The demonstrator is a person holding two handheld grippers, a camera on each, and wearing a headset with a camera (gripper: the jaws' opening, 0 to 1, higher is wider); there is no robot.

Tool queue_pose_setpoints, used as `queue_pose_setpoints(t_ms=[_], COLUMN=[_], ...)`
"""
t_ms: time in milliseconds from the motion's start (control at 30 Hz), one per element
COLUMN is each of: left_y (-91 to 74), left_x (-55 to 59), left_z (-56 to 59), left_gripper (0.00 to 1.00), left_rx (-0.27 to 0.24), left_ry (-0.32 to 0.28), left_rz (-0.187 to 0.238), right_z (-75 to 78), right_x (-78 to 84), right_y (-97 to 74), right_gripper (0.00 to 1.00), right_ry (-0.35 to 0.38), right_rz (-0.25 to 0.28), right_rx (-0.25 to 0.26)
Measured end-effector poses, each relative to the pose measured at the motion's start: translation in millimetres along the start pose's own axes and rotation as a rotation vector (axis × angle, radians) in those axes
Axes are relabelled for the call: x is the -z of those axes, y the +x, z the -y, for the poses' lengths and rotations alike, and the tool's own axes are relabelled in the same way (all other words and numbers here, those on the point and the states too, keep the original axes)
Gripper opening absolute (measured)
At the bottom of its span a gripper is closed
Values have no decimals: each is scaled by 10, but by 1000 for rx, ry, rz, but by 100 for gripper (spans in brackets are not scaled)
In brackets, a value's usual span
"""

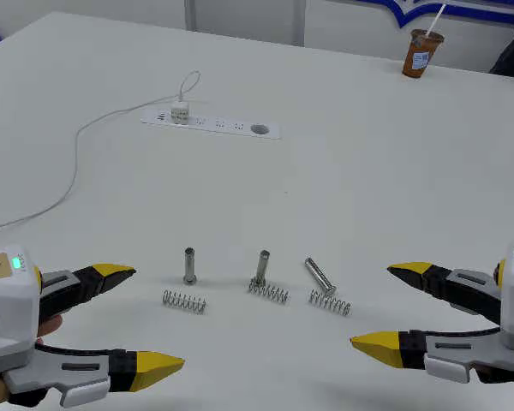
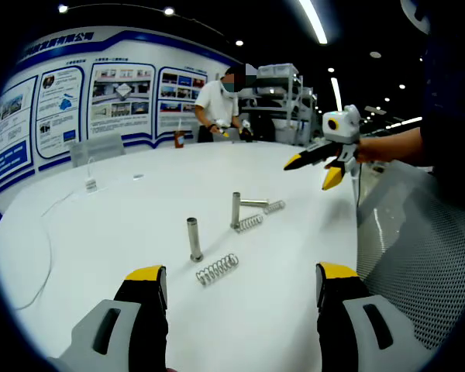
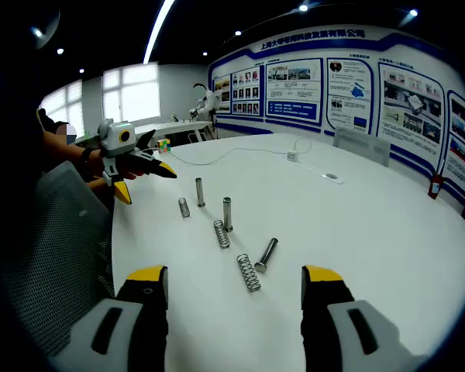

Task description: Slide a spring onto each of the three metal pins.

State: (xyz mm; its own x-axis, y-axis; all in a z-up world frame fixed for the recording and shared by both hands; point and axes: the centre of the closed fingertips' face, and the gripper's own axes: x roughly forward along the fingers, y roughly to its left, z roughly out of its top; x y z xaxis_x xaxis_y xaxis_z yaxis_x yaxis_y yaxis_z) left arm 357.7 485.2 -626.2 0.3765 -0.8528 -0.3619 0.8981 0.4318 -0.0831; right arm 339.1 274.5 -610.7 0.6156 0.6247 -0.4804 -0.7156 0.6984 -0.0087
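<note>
Three metal pins rest on the white table: the left pin and the middle pin stand upright, while the right pin lies on its side. A loose spring lies just in front of each: left spring, middle spring, right spring. My left gripper is open at the lower left, short of the left spring. Opposite it, my right gripper is open at the lower right, near the right spring. Neither holds anything. The left gripper view has the nearest pin and spring ahead of the jaws; the right gripper view has the lying pin and spring.
A white power strip with a plugged-in cable lies farther back on the table. A brown drink cup with a straw stands at the far right edge. A person stands beyond the table.
</note>
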Motion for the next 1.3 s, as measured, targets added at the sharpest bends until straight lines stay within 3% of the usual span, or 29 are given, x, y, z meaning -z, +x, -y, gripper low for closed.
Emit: queue_pose_setpoints(t_ms=[633,900,1300], left_y=[-1,-12,-26], left_x=[10,-37,-32], left_z=[-2,-15,-3], left_gripper=[80,80,80], left_rx=[-9,-16,-14], left_ry=[-5,3,5], left_rz=[-5,4,15], right_z=[64,93,181], right_x=[38,-53,-88], right_y=[-1,-34,-26], right_gripper=[68,60,46], right_ry=[30,57,76], right_rz=[-17,-18,-74], right_rx=[12,32,86])
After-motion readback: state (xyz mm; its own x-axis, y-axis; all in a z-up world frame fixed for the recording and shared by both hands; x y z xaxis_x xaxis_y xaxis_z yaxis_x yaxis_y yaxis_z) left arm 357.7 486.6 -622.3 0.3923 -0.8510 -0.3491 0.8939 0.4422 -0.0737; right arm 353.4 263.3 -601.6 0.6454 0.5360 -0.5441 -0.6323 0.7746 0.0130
